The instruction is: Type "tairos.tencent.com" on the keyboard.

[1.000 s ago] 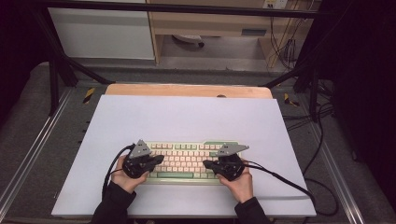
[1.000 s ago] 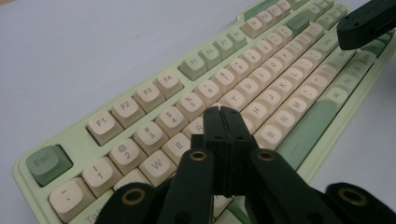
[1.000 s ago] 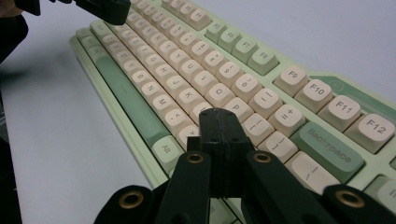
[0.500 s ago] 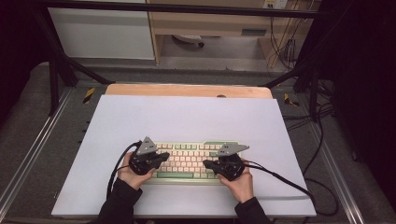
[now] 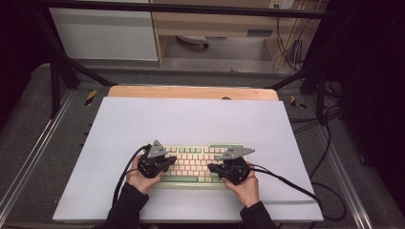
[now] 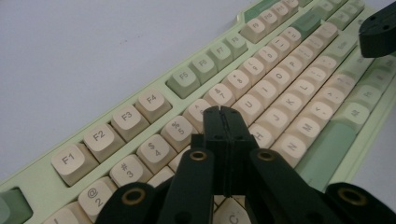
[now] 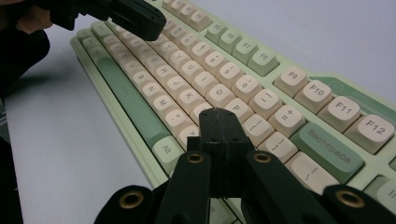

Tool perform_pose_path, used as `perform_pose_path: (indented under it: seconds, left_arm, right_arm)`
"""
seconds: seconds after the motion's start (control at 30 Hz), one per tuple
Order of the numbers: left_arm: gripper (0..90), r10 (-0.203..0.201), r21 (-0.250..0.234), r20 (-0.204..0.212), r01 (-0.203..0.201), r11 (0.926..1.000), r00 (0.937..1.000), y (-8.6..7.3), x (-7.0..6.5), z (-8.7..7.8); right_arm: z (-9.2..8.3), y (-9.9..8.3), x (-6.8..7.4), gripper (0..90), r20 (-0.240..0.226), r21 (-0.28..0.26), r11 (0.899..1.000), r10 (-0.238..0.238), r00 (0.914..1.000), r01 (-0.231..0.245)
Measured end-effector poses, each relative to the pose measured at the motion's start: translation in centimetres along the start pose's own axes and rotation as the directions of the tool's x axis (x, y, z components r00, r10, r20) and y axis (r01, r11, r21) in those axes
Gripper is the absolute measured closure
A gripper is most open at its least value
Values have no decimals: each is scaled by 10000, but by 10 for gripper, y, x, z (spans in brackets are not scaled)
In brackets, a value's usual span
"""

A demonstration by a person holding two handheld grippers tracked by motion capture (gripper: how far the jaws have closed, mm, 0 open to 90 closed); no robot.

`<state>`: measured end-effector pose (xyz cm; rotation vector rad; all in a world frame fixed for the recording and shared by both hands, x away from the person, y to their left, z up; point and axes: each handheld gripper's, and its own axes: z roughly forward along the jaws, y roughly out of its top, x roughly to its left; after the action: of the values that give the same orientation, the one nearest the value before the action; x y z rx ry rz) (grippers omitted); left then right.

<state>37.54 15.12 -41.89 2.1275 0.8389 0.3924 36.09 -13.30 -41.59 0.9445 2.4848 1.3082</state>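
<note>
Dark surroundings frame a metal-railed workbench (image 5: pixel 43 143), and beyond its far edge stand a white cabinet (image 5: pixel 102 33) and a pale wooden shelf unit (image 5: pixel 215 24) with loose cables (image 5: pixel 286 47) hanging at its right. On the bench lies a wooden board (image 5: pixel 191 92), showing as a strip along the far side. A large white sheet (image 5: pixel 191 119) covers most of it and reaches to the near edge. Its far half is bare, so nothing stands between the grippers and their work.

On the near middle of the sheet sits the keyboard (image 5: pixel 196 162), pale green with cream keys, its long side running left to right. In the left gripper view its function row (image 6: pixel 126 116) runs on the far side, with a darker green space bar (image 6: pixel 327 149) on the near side. In the right gripper view a green Backspace key (image 7: pixel 327 144) lies just right of the jaws.

Two forearms in dark sleeves (image 5: pixel 126 207) come in from the near edge. The left gripper (image 5: pixel 168 163) hangs over the left part of the keyboard, its jaws pressed together with nothing between them, the tips above the number and letter rows in its own view (image 6: pixel 221 112). The right gripper (image 5: pixel 213 168) hangs over the right part, jaws likewise closed and empty, tips above the keys near P (image 7: pixel 219 114). Whether either tip touches a key I cannot tell. Each carries a grey three-cornered plate (image 5: pixel 155 150). Black cords trail from both: one curls off the left gripper toward the near left (image 5: pixel 122 176), the other runs from the right gripper across the sheet to the near right (image 5: pixel 291 183).
</note>
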Motion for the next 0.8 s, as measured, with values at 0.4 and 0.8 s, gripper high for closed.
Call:
perform_pose_path:
  seconds: [0.4, 0.8]
  left_arm:
    - [900, 3, 68, -94, -2, 10000, 10000, -1, 0, 8]
    - [900, 140, 180, -110, -138, 9997, 9998, -3, -1, 14]
  right_arm:
    - [0, 0, 0, 900, -17, 20, 10000, -16, 10000, 16]
    - [0, 0, 0, 900, -17, 11, 10000, -14, 10000, 14]
